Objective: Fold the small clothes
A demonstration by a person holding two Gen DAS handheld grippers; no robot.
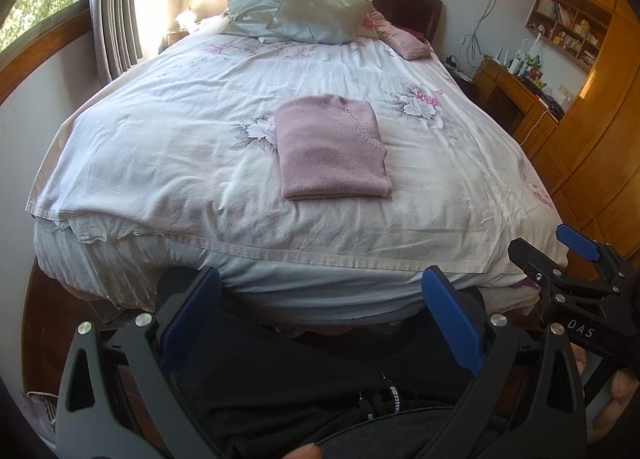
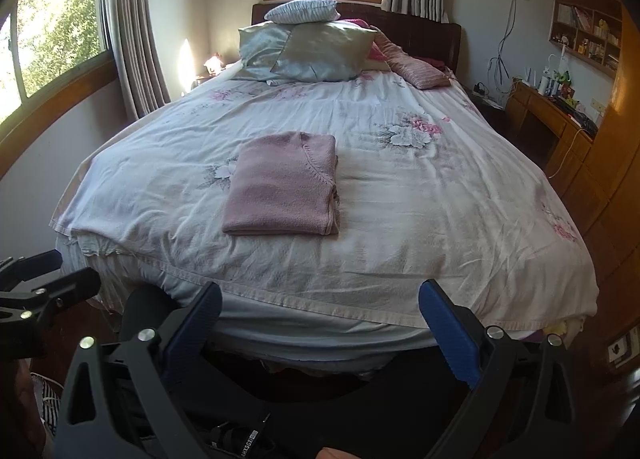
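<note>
1. Two grippers, both empty. My left gripper [image 1: 320, 291] has its blue pads spread wide with nothing between them, and the right gripper [image 2: 320, 307] is the same, wide apart. Both hang off the foot of the bed, well short of the clothing. From the left cam I can also see the right one off to the side, jaws apart too.

2. Moving outward: the pink sweater [image 1: 332, 147] sits near the middle of the bed [image 1: 140, 147], already folded into a tidy rectangle, neckline edge facing the pillows, thick fold facing me. It's well apart from both grippers.

3. My read on the step: this piece looks finished, so I'd call it done or between items. If another fold is wanted, next move means reaching forward over the bed edge and pinching the near corners. No other small clothes that I can spot.

4. Surface: white floral bedspread, wrinkly and soft, so the knit will probably drag a bit.

5. Room: pillows [image 2: 308, 47] stacked at the headboard, windows with curtains [image 2: 132, 39] on the left, wooden desk [image 1: 516, 99] and shelves on the right.
</note>
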